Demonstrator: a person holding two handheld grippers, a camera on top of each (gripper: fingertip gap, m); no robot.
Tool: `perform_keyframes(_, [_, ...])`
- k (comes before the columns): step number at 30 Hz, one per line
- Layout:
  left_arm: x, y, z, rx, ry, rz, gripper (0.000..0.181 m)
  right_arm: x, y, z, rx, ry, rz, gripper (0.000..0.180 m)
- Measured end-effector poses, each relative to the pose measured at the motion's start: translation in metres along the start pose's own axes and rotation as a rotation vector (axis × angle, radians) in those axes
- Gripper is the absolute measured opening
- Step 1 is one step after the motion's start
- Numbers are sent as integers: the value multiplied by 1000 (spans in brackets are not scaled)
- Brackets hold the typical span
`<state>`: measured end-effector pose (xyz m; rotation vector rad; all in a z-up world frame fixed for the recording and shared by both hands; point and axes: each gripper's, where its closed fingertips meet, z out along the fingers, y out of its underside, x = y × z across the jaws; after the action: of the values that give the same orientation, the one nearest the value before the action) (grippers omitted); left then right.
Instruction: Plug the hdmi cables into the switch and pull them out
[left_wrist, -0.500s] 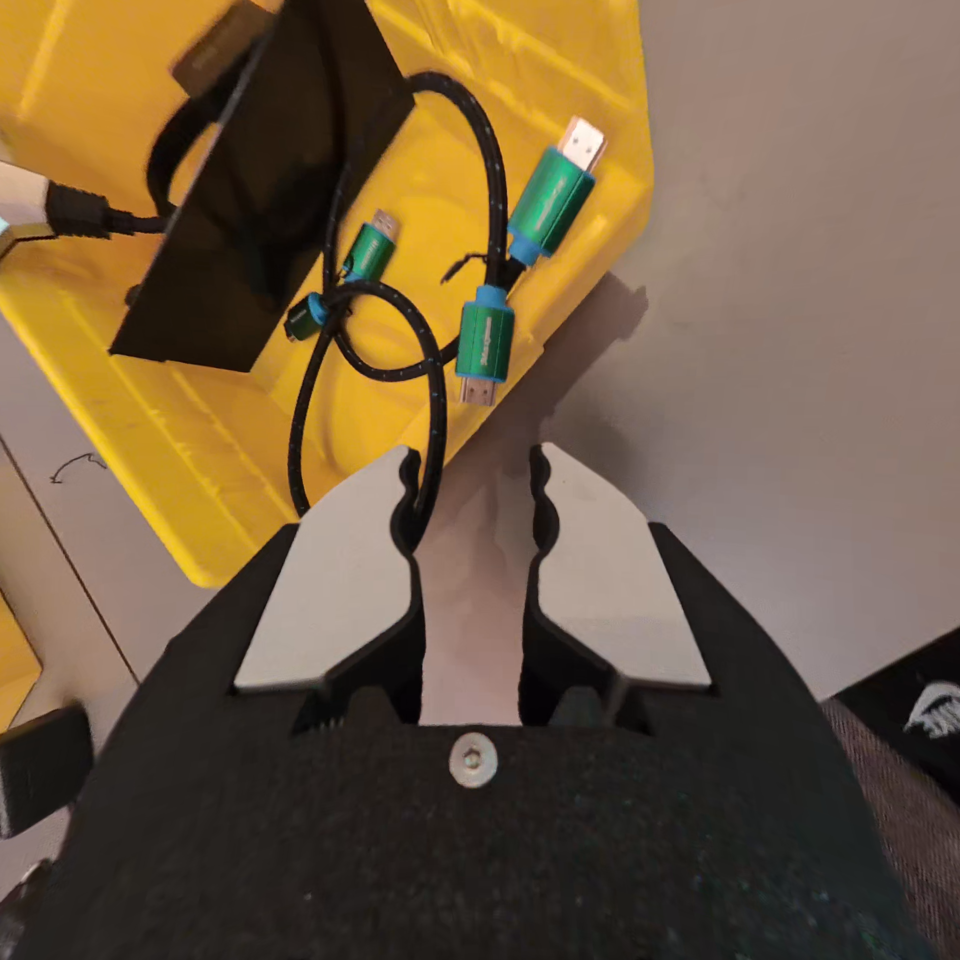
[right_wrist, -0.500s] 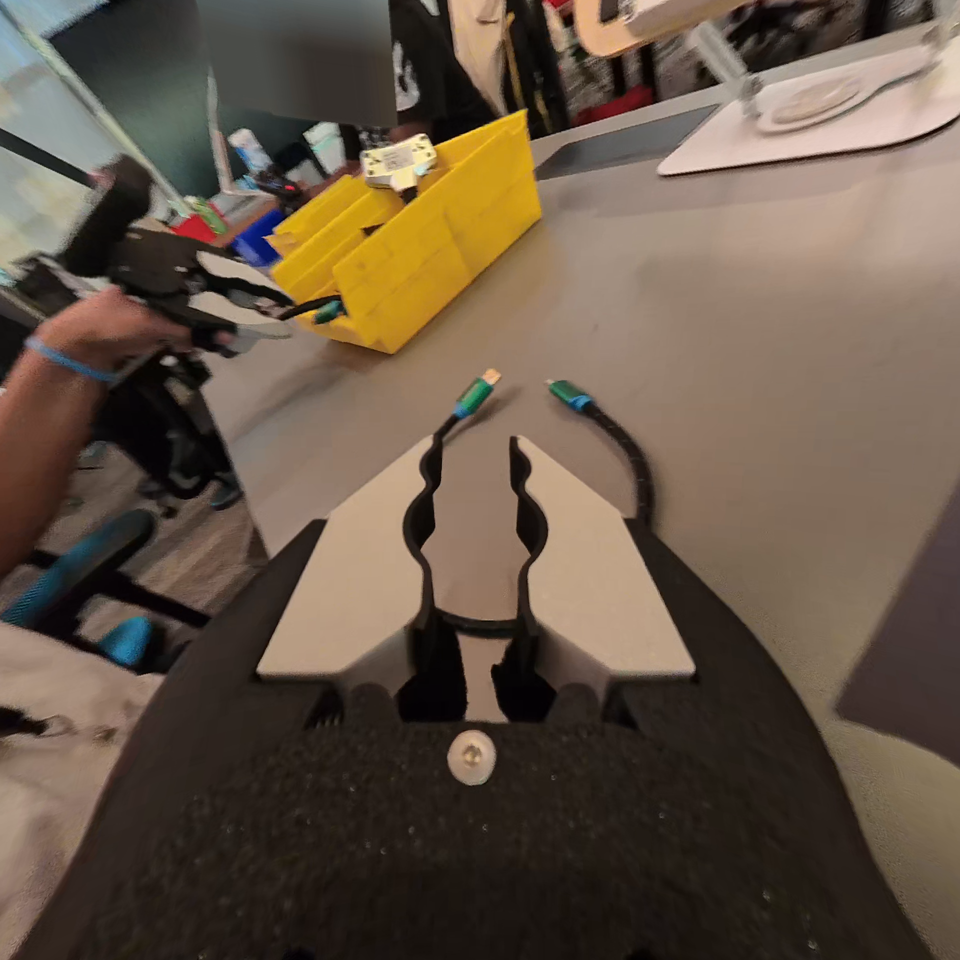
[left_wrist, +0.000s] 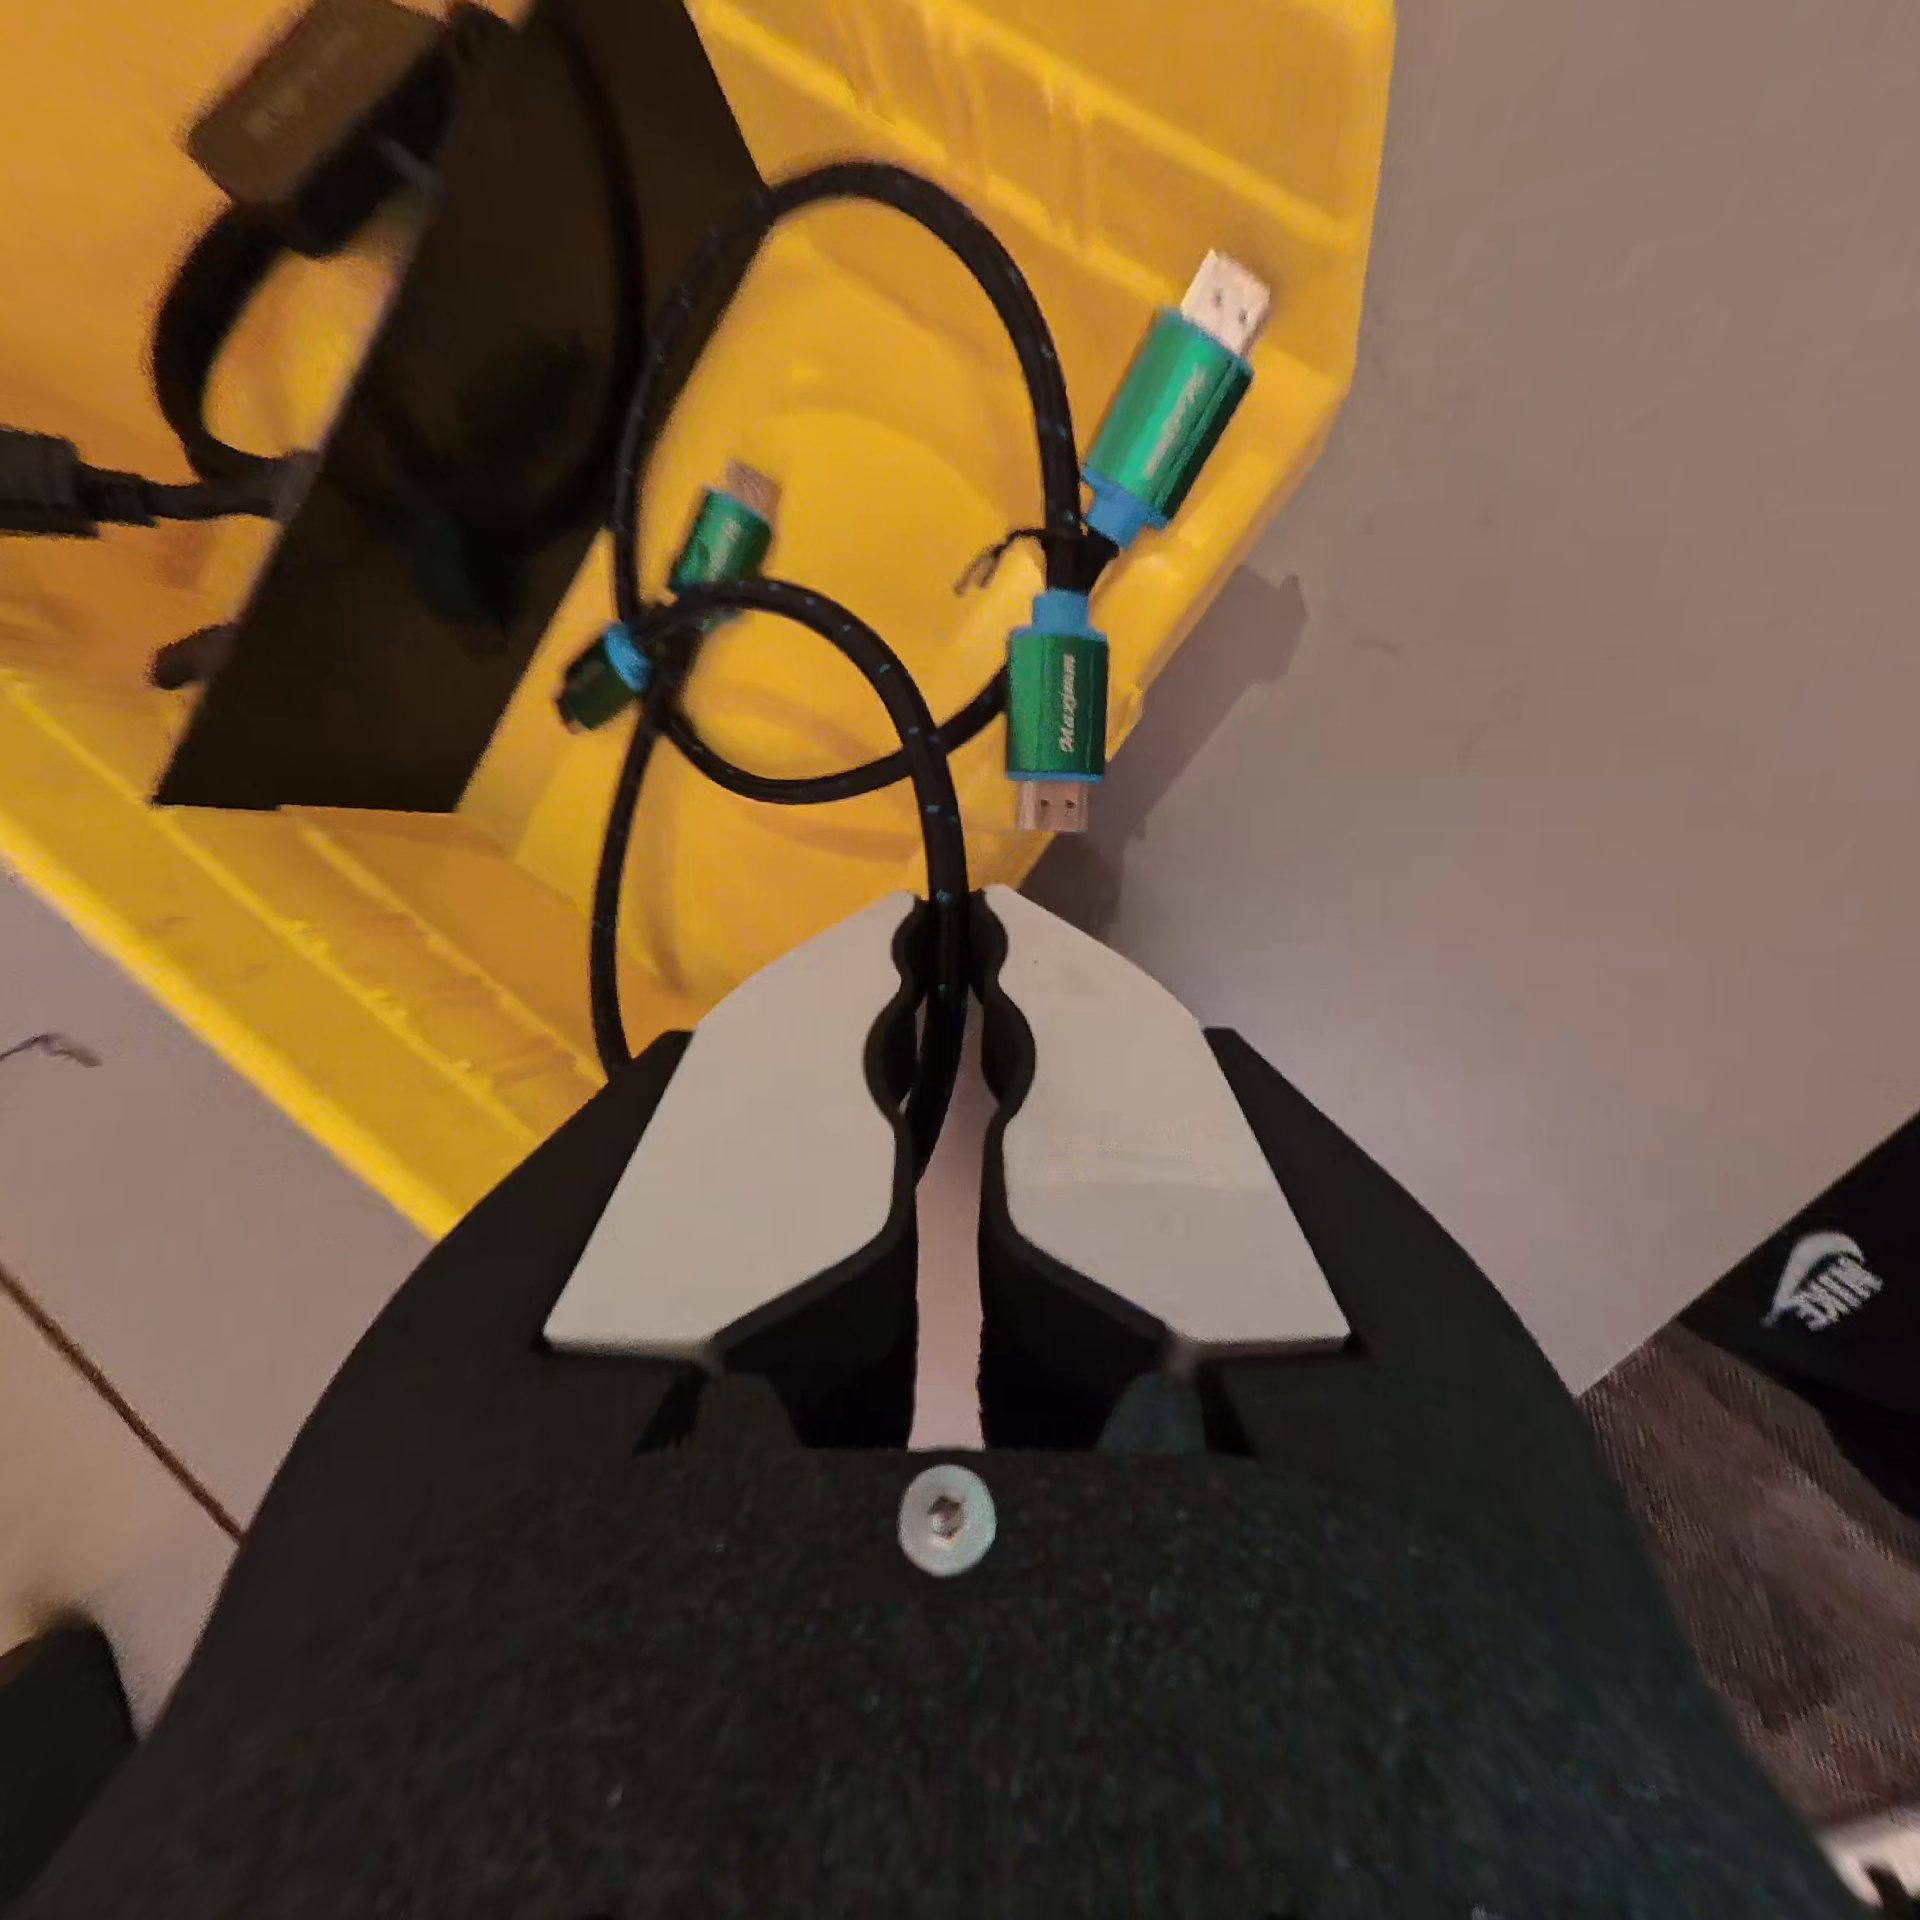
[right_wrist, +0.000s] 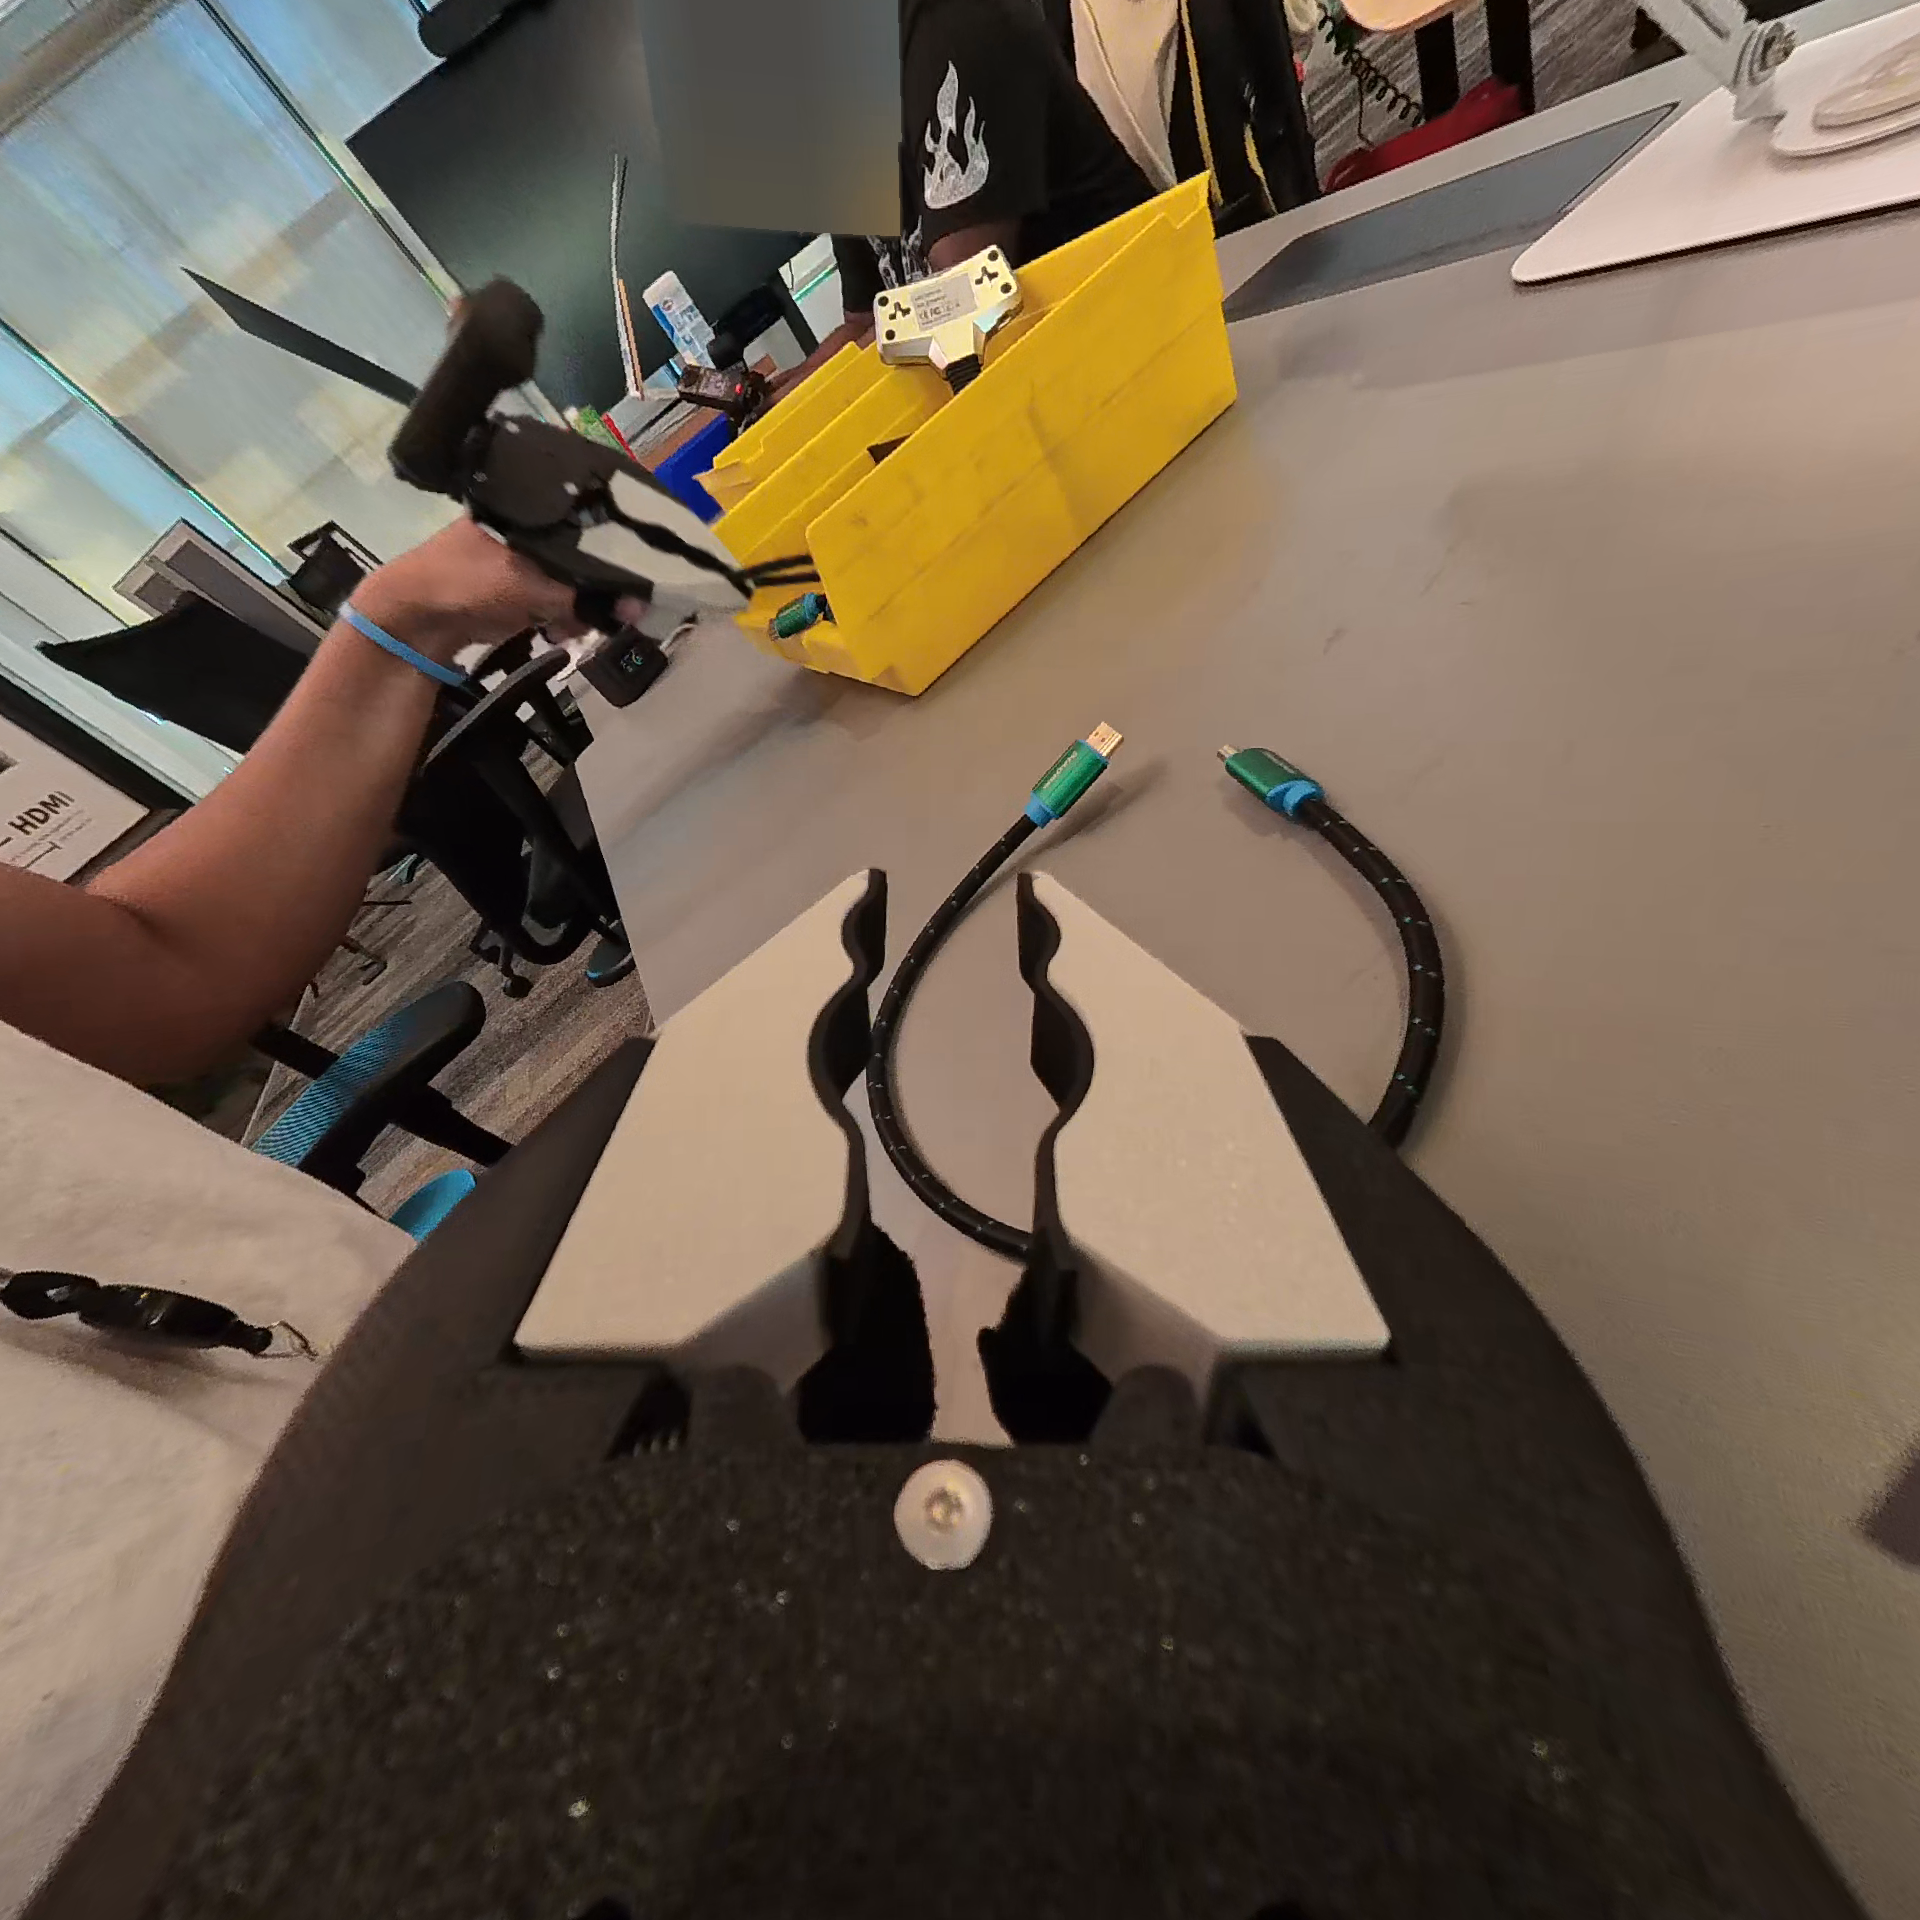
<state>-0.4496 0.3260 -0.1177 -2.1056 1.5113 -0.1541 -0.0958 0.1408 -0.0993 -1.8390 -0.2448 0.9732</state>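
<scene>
Several black braided HDMI cables with green plugs (left_wrist: 1169, 416) lie tangled in a yellow bin (left_wrist: 1143, 135). My left gripper (left_wrist: 948, 899) is shut on one cable's braided cord (left_wrist: 940, 769) at the bin's front edge. It also shows in the right wrist view (right_wrist: 717, 592), at the bin (right_wrist: 1039, 499). A silver HDMI switch (right_wrist: 940, 317) rests on the bin's top edge. My right gripper (right_wrist: 951, 883) is open above the grey table (right_wrist: 1558, 727). Another cable (right_wrist: 1418, 977) lies there, its cord running between the fingers untouched, with both green plugs (right_wrist: 1070, 774) ahead.
A black panel (left_wrist: 416, 520) leans inside the bin. A person's arm (right_wrist: 208, 883) holds the left gripper. Another person in a black shirt (right_wrist: 987, 135) stands behind the bin. A white mat (right_wrist: 1714, 177) lies at the far right. Office chairs (right_wrist: 499, 810) stand left of the table. The left gripper's tips are roughly 40 centimeters from the right gripper's.
My left gripper has closed on the braided cord that lay between its open fingers. My right gripper has drawn back a little, so more of the table cable shows.
</scene>
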Motion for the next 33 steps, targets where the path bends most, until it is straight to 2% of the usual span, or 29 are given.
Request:
perform_keyframes(1, [-6,-5,-8,32,-27,-12,6,0,0,1,-1,-3,2,25])
perform_keyframes(5, [-27,-39,-52,266,-111,-96,6,-4,-1,4,7,-19,6,24])
perform_keyframes(10, [-9,-103,-133,730,-81,-217,6,-15,-8,12,28,-44,-47,25])
perform_keyframes(12, [15,-129,-163,913,11,-243,6,-20,-12,19,22,-39,-115,27])
perform_keyframes(14, [46,-151,-183,1072,174,-271,6,-27,-20,28,30,-37,-197,31])
perform_keyframes(17, [90,-175,-184,1205,421,-309,6,-46,-38,41,67,-86,-260,40])
perform_keyframes(20, [128,-191,-160,1222,506,-291,5,-63,-61,49,137,-153,-227,51])
perform_keyframes(25, [191,-204,-117,1114,462,-121,6,-55,-92,51,270,-98,-203,51])
perform_keyframes(27, [211,-206,-103,1071,454,-73,6,-52,-87,53,244,-105,-175,39])
perform_keyframes(28, [218,-207,-99,1059,448,-62,6,-50,-85,52,241,-112,-164,22])
perform_keyframes(29, [223,-208,-98,1059,454,-61,6,-48,-83,50,250,-109,-161,16])
perform_keyframes(33, [250,-207,-89,1018,463,4,6,-36,-78,44,277,-77,-212,13])
